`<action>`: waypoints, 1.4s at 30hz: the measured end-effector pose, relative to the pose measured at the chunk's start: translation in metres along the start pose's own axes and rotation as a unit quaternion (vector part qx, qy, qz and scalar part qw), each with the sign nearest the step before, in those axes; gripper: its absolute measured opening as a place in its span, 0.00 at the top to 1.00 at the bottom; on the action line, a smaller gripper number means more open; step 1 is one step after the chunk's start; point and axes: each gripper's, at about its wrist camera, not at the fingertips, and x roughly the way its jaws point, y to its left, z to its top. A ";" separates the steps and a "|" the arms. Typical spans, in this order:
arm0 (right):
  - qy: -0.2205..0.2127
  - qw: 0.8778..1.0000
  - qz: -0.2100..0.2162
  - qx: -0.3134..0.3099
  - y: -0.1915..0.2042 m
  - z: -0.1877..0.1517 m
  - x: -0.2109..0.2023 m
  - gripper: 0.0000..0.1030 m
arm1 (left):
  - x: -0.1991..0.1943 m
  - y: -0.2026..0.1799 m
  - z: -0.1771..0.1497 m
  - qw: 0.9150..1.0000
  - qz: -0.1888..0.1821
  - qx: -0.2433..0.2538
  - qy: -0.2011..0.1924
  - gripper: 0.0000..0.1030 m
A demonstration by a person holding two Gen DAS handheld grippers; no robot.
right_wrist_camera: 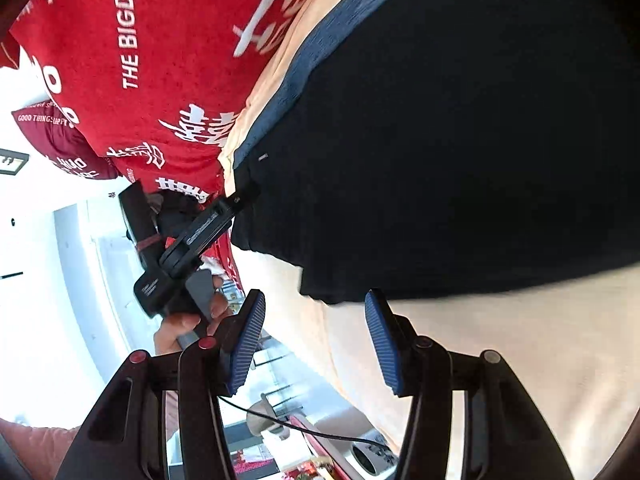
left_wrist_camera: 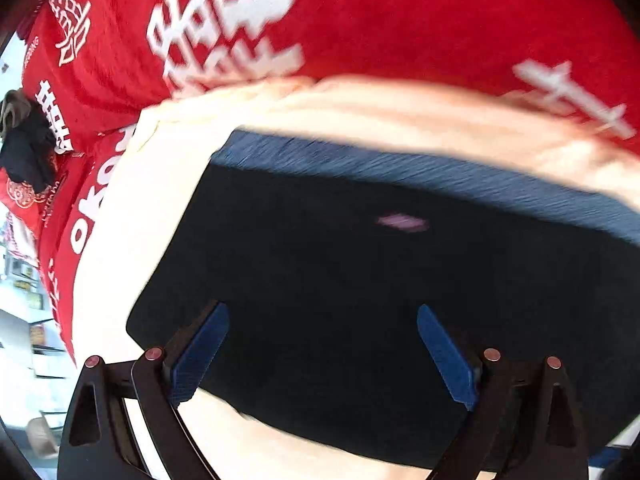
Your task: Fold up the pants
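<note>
Dark navy pants [left_wrist_camera: 360,280] lie folded in a flat block on a cream sheet [left_wrist_camera: 360,108], with a lighter blue waistband strip [left_wrist_camera: 400,168] along the far edge. My left gripper [left_wrist_camera: 323,320] is open just above the near part of the pants, blue pads [left_wrist_camera: 200,352] spread wide, holding nothing. In the right wrist view the pants [right_wrist_camera: 460,140] fill the upper right. My right gripper [right_wrist_camera: 316,300] is open over the cream sheet [right_wrist_camera: 500,340] at the pants' near edge. The left gripper [right_wrist_camera: 200,232] shows there at the pants' left corner.
A red blanket with white lettering [left_wrist_camera: 320,20] lies beyond the sheet; it also shows in the right wrist view [right_wrist_camera: 160,60]. A dark bundle of clothes [left_wrist_camera: 28,152] sits at the far left. Room furniture and a black cable [right_wrist_camera: 312,432] show past the bed edge.
</note>
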 end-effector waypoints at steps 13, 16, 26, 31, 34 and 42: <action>-0.070 0.996 -0.062 0.004 0.031 0.023 0.017 0.92 | 0.019 0.042 -0.011 0.993 -0.107 0.030 -0.029 0.00; -0.058 0.993 -0.107 0.000 0.022 0.002 0.019 0.92 | 0.023 0.048 -0.013 0.993 -0.103 0.040 -0.041 0.00; -0.029 0.977 -0.208 -0.041 0.016 -0.018 -0.053 0.66 | -0.050 0.023 -0.019 0.991 -0.103 0.065 -0.052 0.00; -0.105 0.939 -0.305 -0.116 0.041 0.015 -0.119 0.73 | -0.080 -0.072 -0.040 0.973 -0.200 0.105 -0.034 0.00; -0.091 0.932 -0.326 -0.130 0.028 0.045 -0.114 0.73 | -0.064 -0.113 -0.053 0.978 -0.173 0.118 -0.017 0.00; -0.114 0.923 -0.361 -0.067 -0.009 0.059 -0.170 0.89 | -0.050 -0.050 -0.033 0.985 -0.156 0.065 -0.020 0.00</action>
